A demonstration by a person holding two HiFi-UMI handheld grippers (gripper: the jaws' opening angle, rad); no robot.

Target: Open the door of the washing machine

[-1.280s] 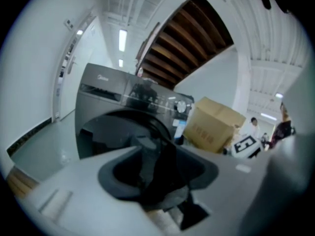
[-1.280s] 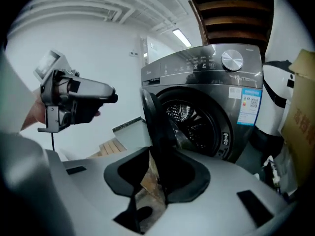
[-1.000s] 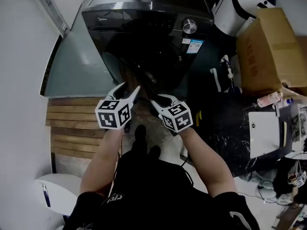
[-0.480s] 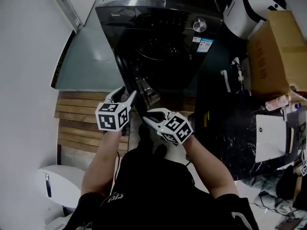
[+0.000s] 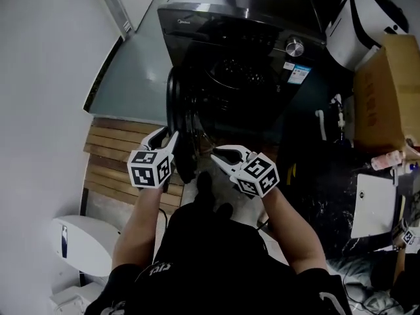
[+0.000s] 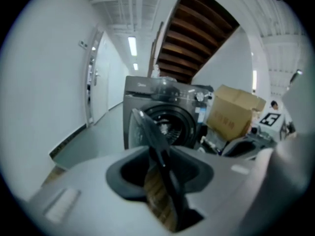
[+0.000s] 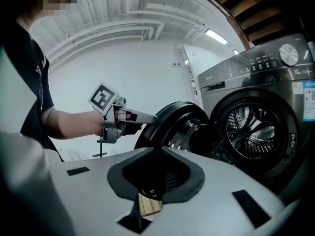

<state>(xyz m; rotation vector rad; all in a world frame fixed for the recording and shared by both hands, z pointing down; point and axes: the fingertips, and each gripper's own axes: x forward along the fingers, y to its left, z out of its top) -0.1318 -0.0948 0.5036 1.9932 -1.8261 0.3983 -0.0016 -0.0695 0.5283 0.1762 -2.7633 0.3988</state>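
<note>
The dark washing machine stands ahead with its drum showing. Its round door is swung out to the left and seen edge-on. My left gripper is at the door's outer rim. In the left gripper view the door's edge runs down between the closing jaws, and I see no pad pressing on it. The right gripper view shows the left gripper at the door's rim. My right gripper hangs apart from the door, its fingers together with nothing in them.
A wooden slat platform lies at the left under the door. A white wall rises beyond it. A cardboard box and a white appliance stand right of the machine. A white lidded bin sits low left.
The door has swung from nearly closed to wide open at the left. My left gripper followed its rim. My right gripper came off the door and drew back.
</note>
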